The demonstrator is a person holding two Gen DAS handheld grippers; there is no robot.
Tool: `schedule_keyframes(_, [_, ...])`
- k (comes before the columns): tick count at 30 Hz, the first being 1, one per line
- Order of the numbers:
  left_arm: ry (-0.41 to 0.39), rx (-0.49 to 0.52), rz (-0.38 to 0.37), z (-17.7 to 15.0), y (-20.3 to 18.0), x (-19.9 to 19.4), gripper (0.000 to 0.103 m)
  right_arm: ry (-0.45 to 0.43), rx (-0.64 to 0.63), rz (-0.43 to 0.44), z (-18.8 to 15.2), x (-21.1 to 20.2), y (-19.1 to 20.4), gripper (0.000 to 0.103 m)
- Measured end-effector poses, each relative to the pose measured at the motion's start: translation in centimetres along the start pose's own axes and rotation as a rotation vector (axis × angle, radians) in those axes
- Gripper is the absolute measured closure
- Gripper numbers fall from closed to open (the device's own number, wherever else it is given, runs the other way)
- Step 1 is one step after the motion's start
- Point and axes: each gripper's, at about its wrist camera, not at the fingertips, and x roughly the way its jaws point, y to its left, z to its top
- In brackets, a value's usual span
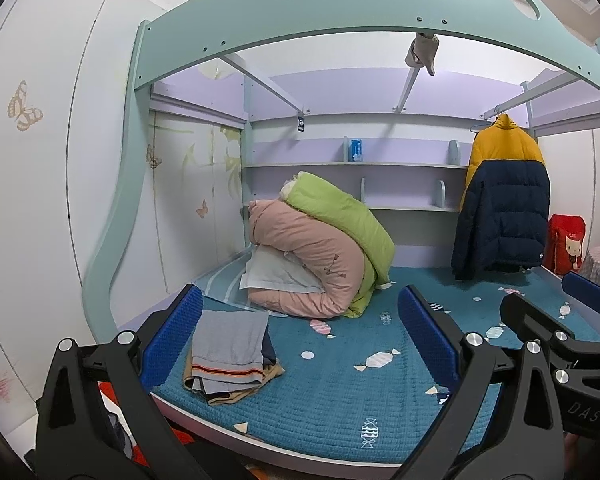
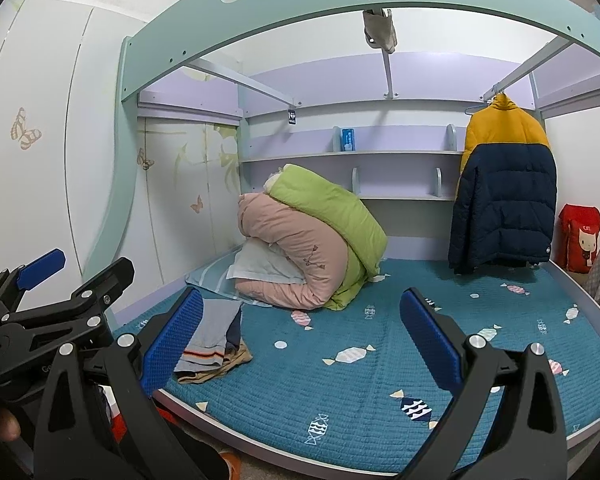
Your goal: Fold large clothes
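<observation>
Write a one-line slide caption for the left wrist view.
Open left tongs hover over a teal bed with folded clothes, rolled quilts and a hanging puffer jacket.

The left gripper (image 1: 300, 340) is spread wide with nothing between its blue pads. The right gripper (image 2: 300, 340), level beside it, gapes equally.

Pink and green quilts (image 1: 320, 248) lie beside a red bag (image 1: 566, 244).

On the bed (image 1: 340, 380), the folded clothes (image 1: 230, 354) lie front left, the blankets (image 1: 320, 248) behind them, and the jacket (image 1: 504, 200) hangs back right.
</observation>
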Motion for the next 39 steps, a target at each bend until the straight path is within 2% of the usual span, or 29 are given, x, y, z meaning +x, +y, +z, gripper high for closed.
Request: schedule_keyframes(39, [0.015,-0.011,-0.018,0.5,0.1,1.3,0.005,0.010,0.009,-0.018,0.1,0.3,-0.4,0.008])
